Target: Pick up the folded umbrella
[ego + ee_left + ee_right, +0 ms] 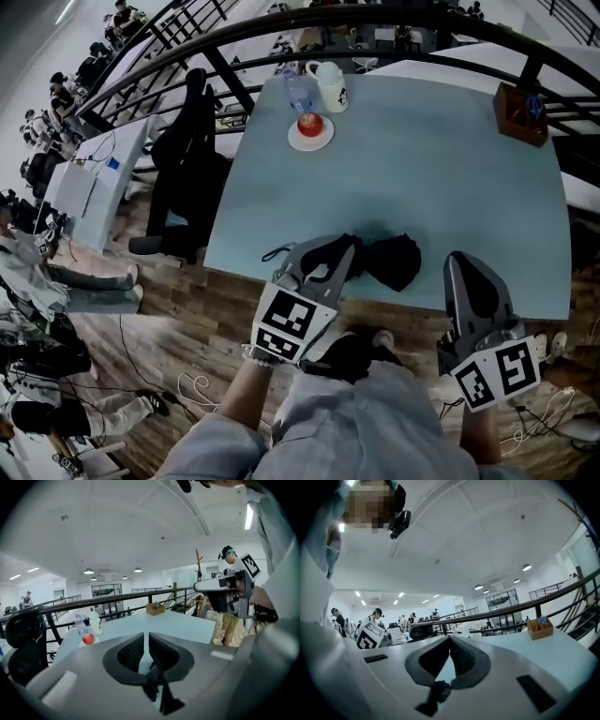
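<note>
- Folded umbrella (382,259): a black, soft, crumpled bundle of fabric. It lies on the table just inside the near edge, and a thin strap loop (277,251) reaches left to that edge.
- Left gripper (347,246): grey shell with ribbed dark pads, jaws together and nothing between them. From the head view its tip overlaps the umbrella's left end, but contact cannot be made out. Its own view does not show the umbrella.
- Right gripper (457,259): jaws together and empty. It is over the near edge, to the right of the umbrella and apart from it.
- Table (422,178): a smooth, pale blue-green top with a wide bare middle.
- Far left corner: a white plate (324,142) carrying a round red fruit (310,124), with a clear bottle (296,91) and a white jug (331,86) close behind.
- Far right corner: a small wooden box (520,114); its contents are too small to tell.
- A black chair (187,159) stands against the left edge, and a dark curved railing (375,23) runs beyond the far edge.
</note>
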`<state>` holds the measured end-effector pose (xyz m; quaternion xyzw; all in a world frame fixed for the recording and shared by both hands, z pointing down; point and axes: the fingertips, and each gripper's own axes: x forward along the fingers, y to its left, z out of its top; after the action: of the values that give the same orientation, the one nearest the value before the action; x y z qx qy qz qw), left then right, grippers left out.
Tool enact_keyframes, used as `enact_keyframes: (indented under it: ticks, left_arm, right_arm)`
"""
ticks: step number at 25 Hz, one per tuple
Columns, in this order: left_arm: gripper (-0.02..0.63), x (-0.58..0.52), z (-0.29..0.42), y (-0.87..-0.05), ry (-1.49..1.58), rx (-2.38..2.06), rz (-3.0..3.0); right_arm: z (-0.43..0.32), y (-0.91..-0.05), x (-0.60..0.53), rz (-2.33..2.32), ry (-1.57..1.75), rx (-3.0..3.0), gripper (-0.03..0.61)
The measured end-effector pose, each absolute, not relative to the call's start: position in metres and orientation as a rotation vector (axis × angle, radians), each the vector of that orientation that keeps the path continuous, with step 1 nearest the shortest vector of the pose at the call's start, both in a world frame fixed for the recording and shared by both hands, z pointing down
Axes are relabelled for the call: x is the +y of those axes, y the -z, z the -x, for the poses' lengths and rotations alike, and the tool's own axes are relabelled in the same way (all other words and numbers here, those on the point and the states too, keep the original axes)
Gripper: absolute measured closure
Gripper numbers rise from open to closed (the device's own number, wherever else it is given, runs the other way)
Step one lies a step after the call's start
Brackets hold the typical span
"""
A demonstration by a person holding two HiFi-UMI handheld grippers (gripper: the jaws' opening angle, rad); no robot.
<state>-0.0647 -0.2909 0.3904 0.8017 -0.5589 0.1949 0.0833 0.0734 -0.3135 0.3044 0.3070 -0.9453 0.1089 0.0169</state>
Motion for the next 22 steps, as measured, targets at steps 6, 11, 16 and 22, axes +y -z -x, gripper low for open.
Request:
enact_keyframes:
  ticks: [6, 11, 16, 22]
  left_arm:
    - [0.489, -0.294, 0.049, -0.435, -0.828, -1.395, -2.504]
    - [0.374, -0.292, 0.039, -0.492, -1.128, -1.141, -2.484]
    - [0.330, -0.292, 0.034, -0.535, -1.380, -0.893, -2.479]
    - [0.325, -0.297, 0.030, -0.576, -1.511, -0.694, -2.427]
  right_arm:
    - [-0.069, -0.315, -0.308, -1.017, -0.348, -2.898, 0.578]
    - [-0.072, -0.321, -0.305, -1.064, -0.368, -2.873, 0.578]
    - [-0.075, -0.325, -0.303, -1.122, -0.386, -2.843, 0.578]
    - [-0.084, -0.334, -0.296, -1.177, -0.424, -2.800, 0.578]
